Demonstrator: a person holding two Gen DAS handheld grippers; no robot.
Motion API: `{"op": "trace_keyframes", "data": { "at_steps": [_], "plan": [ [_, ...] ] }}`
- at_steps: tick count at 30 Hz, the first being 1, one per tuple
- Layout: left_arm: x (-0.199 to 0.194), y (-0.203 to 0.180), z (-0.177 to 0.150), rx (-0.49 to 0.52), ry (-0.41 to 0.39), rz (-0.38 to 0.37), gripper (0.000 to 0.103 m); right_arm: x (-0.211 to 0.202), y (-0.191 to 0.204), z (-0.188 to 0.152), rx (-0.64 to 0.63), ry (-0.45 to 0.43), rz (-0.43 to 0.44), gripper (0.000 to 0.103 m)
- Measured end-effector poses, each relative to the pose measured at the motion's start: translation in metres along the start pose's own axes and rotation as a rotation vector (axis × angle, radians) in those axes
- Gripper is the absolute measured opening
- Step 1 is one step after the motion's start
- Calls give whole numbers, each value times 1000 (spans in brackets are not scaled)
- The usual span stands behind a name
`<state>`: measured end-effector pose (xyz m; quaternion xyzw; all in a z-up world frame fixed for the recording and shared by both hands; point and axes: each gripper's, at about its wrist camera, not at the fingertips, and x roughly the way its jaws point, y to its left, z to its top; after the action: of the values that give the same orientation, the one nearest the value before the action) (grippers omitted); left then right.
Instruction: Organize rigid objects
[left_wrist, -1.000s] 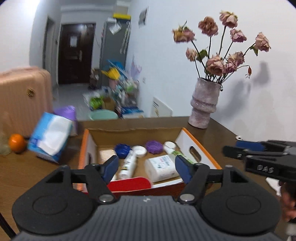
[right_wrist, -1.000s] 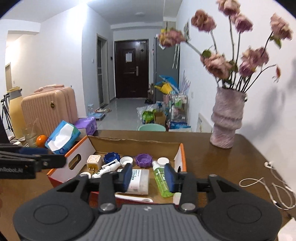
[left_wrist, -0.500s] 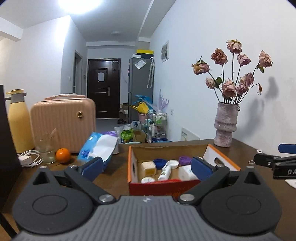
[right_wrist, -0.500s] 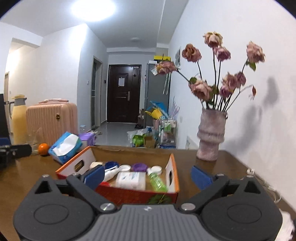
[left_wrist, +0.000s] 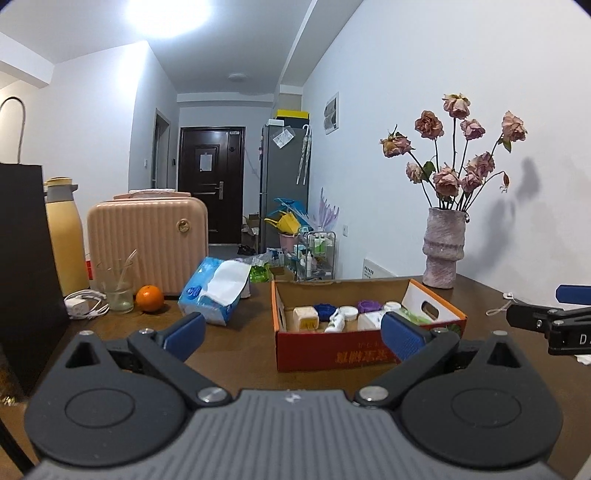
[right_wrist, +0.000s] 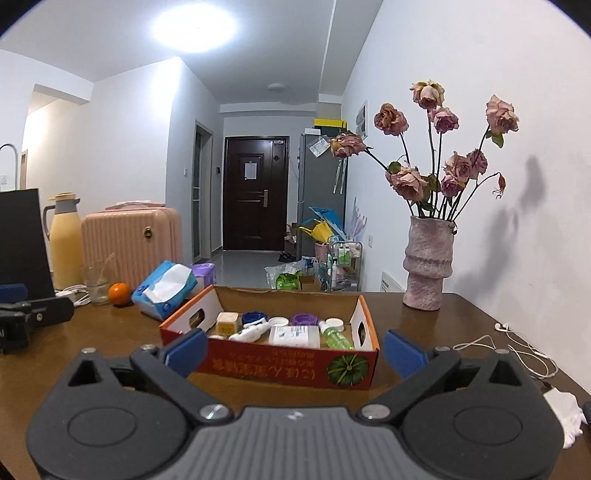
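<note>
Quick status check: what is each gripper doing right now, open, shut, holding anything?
Left gripper: open, holding nothing.
Right gripper: open, holding nothing.

Vase of dried roses (right_wrist: 427, 266), tissue pack (left_wrist: 214, 290), orange (left_wrist: 149, 298), pink suitcase (left_wrist: 147, 240).

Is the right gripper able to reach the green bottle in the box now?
Probably yes. The right gripper is open and empty, the box has no lid, and the green bottle lies uncovered near the front wall.
</note>
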<state>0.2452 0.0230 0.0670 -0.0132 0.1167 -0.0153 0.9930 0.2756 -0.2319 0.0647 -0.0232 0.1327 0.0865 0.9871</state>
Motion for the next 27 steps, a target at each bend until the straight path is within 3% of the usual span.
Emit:
{"op": "trace_keyframes", "data": {
  "at_steps": [10,15,19,22,27],
  "plan": [
    [-89,-5,-58,62,54,-61,103,-86,24,-50,-3,44,6,103],
    [-159,-14,-98,109,36,-10,103,-154,39,-76,-18,10,21,103],
    [-198,-9,-125,81,109,20,103,-199,52,-97,61,6,12,103],
    [-212,-3,-130,50,117,46,103,-229,69,-118,55,-16,17,103],
    [-218,-5,-121,56,66,44,103,-240,83,-130,-57,36,33,103]
  ]
}}
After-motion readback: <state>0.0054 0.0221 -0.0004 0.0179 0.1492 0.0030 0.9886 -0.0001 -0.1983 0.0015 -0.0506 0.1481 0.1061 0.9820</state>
